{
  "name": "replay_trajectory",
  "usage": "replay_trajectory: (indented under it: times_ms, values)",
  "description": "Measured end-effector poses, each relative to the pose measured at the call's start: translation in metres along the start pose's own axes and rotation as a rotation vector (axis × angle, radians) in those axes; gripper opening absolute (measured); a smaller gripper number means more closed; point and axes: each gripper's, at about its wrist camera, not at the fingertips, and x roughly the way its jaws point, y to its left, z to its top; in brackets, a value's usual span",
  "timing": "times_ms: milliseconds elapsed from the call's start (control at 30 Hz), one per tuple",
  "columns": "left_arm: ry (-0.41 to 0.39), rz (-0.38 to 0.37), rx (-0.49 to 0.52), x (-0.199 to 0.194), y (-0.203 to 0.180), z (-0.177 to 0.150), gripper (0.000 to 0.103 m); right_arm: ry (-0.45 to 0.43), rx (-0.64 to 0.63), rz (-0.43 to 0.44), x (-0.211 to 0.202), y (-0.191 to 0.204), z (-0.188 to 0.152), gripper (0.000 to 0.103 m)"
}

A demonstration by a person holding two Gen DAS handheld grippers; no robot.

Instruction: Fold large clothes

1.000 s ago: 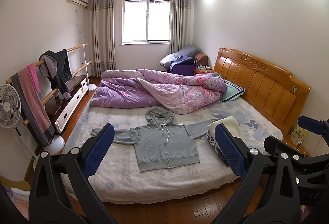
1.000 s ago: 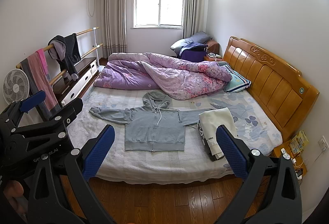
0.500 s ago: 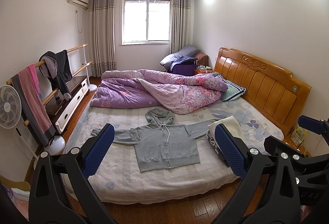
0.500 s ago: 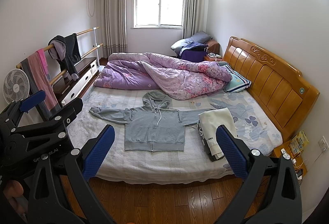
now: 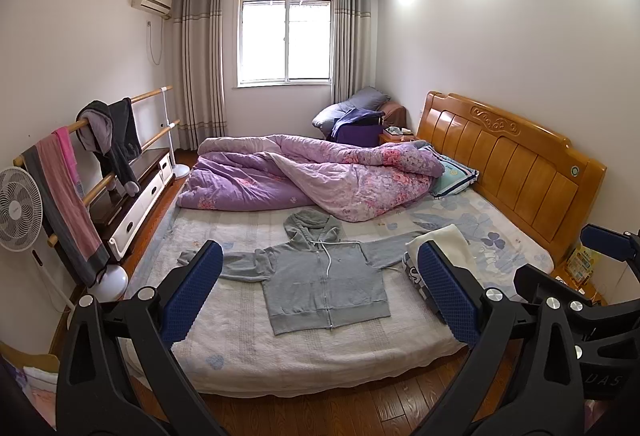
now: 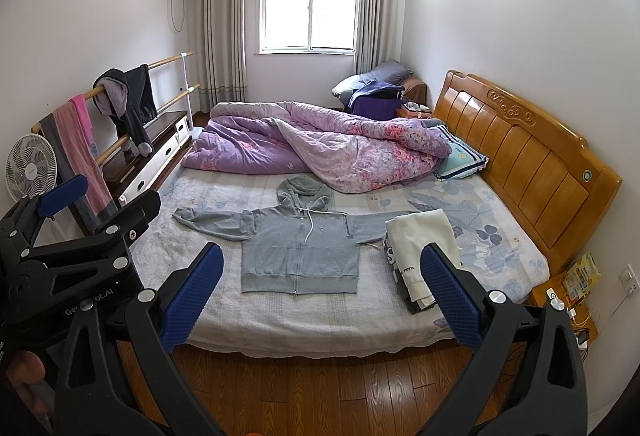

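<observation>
Both claws, left (image 5: 320,292) and right (image 6: 322,290), gape empty short of the bed (image 6: 304,320); grey hoodie (image 6: 300,252) lies ahead, sleeves spread crosswise.

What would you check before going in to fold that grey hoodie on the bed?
1. Grey zip hoodie lies flat, sleeves spread: ok.
2. Zip closed: ok.
3. Left gripper open, holding nothing: ok.
4. Right gripper open, holding nothing: ok.
5. Folded clothes pile clear of the hoodie: not ok, it covers the sleeve end.
6. Purple quilt clear of the hood: cannot tell.
</observation>
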Motion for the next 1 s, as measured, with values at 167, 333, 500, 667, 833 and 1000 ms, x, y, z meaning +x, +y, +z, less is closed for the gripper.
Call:
replay_trajectory:
  times_ms: [167,333,500,667,833,1000]
  values:
    - [0.0,-0.001,0.001,-0.001,0.0,0.0,0.098,0.0,0.0,0.0,0.0,0.0,0.0,0.095]
    - [-0.001,0.0,0.002,-0.001,-0.001,0.001,0.098,0.004,0.004,0.0,0.0,-0.003,-0.002,0.095]
    - [0.002,-0.004,0.0,0.001,-0.001,0.001,0.098,0.003,0.004,-0.003,0.001,-0.005,-0.004,0.095]
    - [0.005,-0.006,0.001,0.002,0.003,-0.001,0.098,0.007,0.005,-0.005,0.002,-0.007,-0.007,0.095]
    - [0.006,-0.006,0.002,0.003,0.003,-0.001,0.098,0.012,0.006,-0.006,0.003,-0.008,-0.009,0.095]
    - [0.01,-0.005,0.005,0.005,0.006,-0.003,0.098,0.018,0.004,-0.006,0.007,-0.011,-0.008,0.095]
